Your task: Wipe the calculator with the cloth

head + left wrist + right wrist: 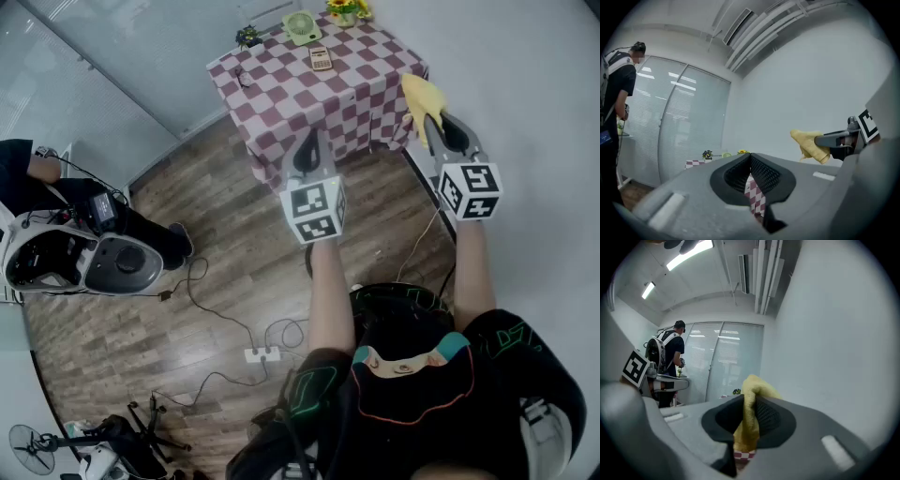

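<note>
Right tool (431, 122) clenched on the yellow cloth (417, 94), left tool (310, 138) closed on nothing, the calculator (321, 58) lies on the counter (281, 94) well ahead of both; any wipe wants that clamp firm and the cloth's loose end leading.

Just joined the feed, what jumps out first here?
The yellow cloth pinched in the right claw stands out, near the right edge of the checkered table. The calculator lies on the far part of that table. The left claw is shut and empty.
</note>
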The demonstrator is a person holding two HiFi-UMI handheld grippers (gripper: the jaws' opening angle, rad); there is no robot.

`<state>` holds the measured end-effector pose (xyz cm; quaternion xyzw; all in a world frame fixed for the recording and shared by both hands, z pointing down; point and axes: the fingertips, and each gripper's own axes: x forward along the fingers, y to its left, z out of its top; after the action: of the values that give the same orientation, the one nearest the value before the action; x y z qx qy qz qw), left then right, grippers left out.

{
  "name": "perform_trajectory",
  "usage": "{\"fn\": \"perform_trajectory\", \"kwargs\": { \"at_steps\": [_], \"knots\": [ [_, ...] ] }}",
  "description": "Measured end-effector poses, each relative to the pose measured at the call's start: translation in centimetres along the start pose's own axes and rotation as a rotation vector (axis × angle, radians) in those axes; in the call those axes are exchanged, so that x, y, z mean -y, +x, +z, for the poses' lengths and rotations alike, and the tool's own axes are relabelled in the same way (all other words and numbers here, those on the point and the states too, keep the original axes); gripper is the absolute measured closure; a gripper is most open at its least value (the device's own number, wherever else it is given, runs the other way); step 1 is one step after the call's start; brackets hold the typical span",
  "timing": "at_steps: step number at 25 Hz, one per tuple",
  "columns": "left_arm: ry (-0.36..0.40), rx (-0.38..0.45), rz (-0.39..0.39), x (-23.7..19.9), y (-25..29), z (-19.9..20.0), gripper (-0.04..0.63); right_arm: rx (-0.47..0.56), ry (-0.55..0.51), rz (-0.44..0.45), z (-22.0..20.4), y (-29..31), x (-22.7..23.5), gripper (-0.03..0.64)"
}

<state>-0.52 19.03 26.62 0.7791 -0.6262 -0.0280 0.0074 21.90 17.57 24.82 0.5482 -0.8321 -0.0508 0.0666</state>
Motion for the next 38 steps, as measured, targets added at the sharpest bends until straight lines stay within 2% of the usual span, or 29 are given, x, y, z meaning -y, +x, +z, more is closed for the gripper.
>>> {"fn": "perform_trajectory", "kwargs": {
  "at_steps": [4, 7, 13, 21, 30, 38],
  "knots": [
    [-0.021, -0.012, 0.008, -0.5, -0.7, -0.5, 0.586, 0.016, -0.016, 0.018, 0.3, -0.3, -1.0, 0.551],
    [-0.030, -0.009, 0.004, -0.6, -0.6, -0.8, 0.586, 0.029, -0.002, 0.000, 0.4, -0.5, -0.8, 0.551],
    [-0.047, 0.004, -0.013, -0.6, -0.1, -0.9, 0.586, -0.004, -0.003, -0.051, 0.4, -0.9, 0.6, 0.551],
    [-0.069, -0.017, -0.037, -0.1, 1.7, -2.2, 0.586, -0.040, 0.009, -0.070, -0.7, 0.4, 2.0, 0.550],
    [-0.127, -0.064, 0.026, -4.4, 5.3, -4.2, 0.586, -0.084, -0.002, -0.010, -1.9, 6.7, 0.7, 0.549],
    [-0.095, -0.091, 0.021, -5.1, 10.3, -5.9, 0.586, -0.141, 0.032, -0.039, -4.3, 11.6, 3.7, 0.549]
  ]
}}
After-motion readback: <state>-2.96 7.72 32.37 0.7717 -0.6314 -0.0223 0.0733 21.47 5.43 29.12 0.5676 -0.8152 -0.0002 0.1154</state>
